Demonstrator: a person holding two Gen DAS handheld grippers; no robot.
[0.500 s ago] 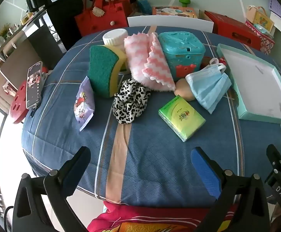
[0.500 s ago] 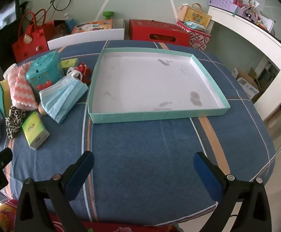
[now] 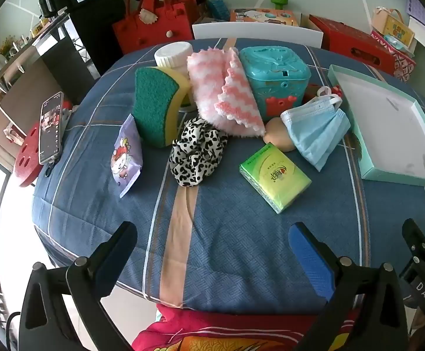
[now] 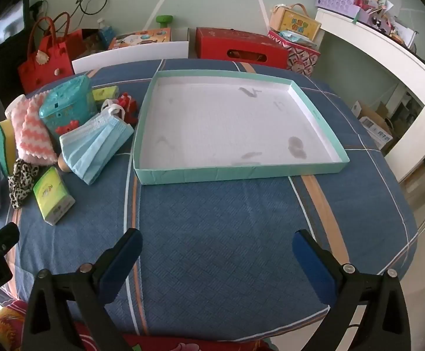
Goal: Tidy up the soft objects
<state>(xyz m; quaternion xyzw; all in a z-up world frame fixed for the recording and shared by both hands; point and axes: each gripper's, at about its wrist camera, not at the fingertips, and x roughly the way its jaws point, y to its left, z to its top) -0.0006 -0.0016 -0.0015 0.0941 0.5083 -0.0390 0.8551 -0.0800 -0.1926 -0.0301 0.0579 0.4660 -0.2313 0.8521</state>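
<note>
Nothing has shifted since half a second ago: both tongs, left [image 3: 212,251] and right [image 4: 217,259], hang released and empty over the near desk [image 4: 227,234], so sorting hasn't begun. The soft things, mask [image 3: 315,131], scrunchie [image 3: 196,155], pink cloth [image 3: 221,93], sponge [image 3: 157,108] and tissue pack [image 3: 274,175], lie clustered left of the empty tray [image 4: 241,172]. "DAS" shows on the neighbouring tool; the pack's print is unreadable.
</note>
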